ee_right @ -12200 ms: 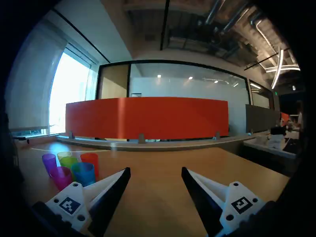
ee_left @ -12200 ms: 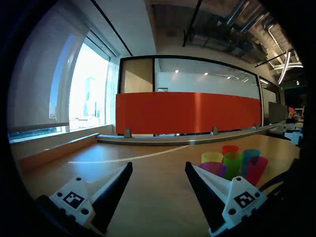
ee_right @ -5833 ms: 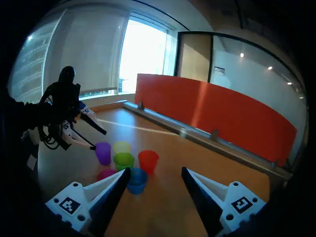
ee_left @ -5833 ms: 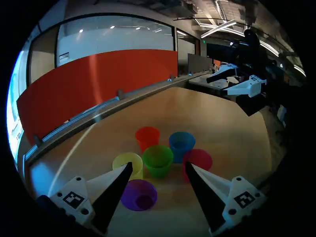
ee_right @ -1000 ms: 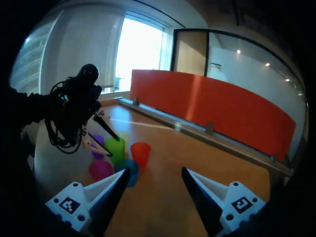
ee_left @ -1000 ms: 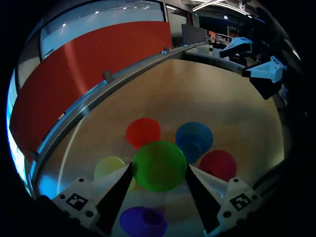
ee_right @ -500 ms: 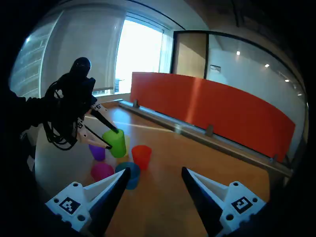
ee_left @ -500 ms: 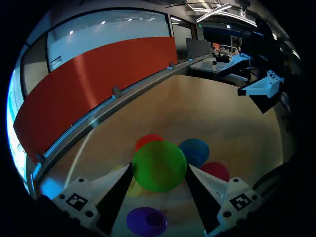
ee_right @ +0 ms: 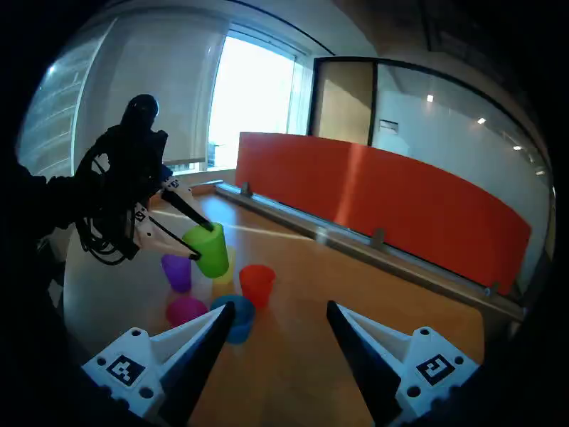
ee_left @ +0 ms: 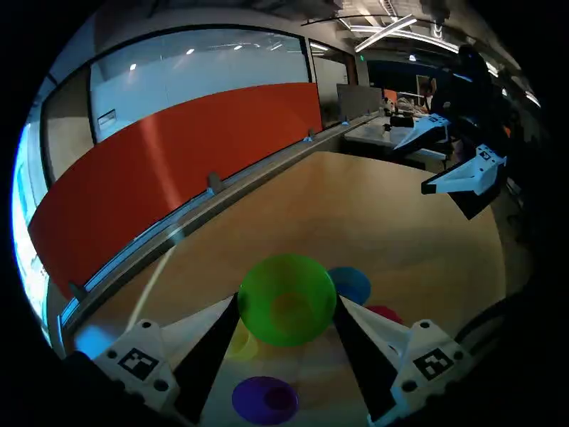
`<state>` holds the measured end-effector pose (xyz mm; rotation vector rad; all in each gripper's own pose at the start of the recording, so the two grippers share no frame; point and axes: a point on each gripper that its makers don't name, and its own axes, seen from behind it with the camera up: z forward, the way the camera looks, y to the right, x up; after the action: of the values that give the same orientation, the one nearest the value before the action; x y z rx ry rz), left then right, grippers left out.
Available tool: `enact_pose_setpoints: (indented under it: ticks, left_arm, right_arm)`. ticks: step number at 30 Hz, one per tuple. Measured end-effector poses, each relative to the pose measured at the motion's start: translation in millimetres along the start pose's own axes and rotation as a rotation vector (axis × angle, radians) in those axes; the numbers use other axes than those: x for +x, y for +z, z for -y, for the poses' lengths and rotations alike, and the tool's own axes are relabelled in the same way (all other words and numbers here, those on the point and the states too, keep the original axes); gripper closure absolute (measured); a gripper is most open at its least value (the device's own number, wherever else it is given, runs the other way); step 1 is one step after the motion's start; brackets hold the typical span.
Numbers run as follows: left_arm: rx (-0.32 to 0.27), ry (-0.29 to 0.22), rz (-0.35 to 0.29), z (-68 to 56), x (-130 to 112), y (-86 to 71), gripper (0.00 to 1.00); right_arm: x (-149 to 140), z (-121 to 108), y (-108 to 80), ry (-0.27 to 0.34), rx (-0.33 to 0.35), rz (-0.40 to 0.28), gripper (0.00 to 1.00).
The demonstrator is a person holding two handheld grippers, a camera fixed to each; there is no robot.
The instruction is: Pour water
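Note:
My left gripper (ee_left: 284,297) is shut on a green cup (ee_left: 287,306), whose open mouth faces the camera. In the right gripper view the same green cup (ee_right: 208,250) hangs slightly tilted above the other cups, pinched by the left gripper (ee_right: 205,243). Under it on the wooden table (ee_left: 370,213) stand a blue cup (ee_left: 351,283), a magenta cup (ee_left: 385,312), a yellow cup (ee_left: 242,343) and a purple cup (ee_left: 265,400). My right gripper (ee_right: 279,306) is open and empty, just short of the blue cup (ee_right: 239,317) and an orange-red cup (ee_right: 257,284).
A long orange divider panel (ee_left: 178,156) (ee_right: 398,206) runs along the table's far edge. A bright window (ee_right: 249,107) is behind the left hand. The right gripper (ee_left: 409,168) hovers at the right over the table. More desks (ee_left: 398,124) stand beyond.
The left gripper has lifted the green cup higher above the cluster, so the cups below look smaller and farther. The right gripper has hardly moved.

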<state>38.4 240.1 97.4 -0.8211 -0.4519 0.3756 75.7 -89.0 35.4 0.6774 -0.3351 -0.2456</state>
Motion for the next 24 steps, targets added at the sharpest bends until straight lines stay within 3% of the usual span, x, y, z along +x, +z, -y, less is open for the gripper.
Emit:
enact_pose_setpoints:
  ticks: [9,24]
  left_arm:
    - [0.022,-0.036,-0.068,4.9,15.6,-8.5,0.11]
    - [0.051,-0.046,-0.171,9.4,33.6,-19.6,0.11]
  right_arm:
    - [0.9,1.6,-0.7,-0.001,0.000,-0.005,0.00]
    - [3.7,4.8,-0.3,-0.005,0.000,-0.007,0.00]
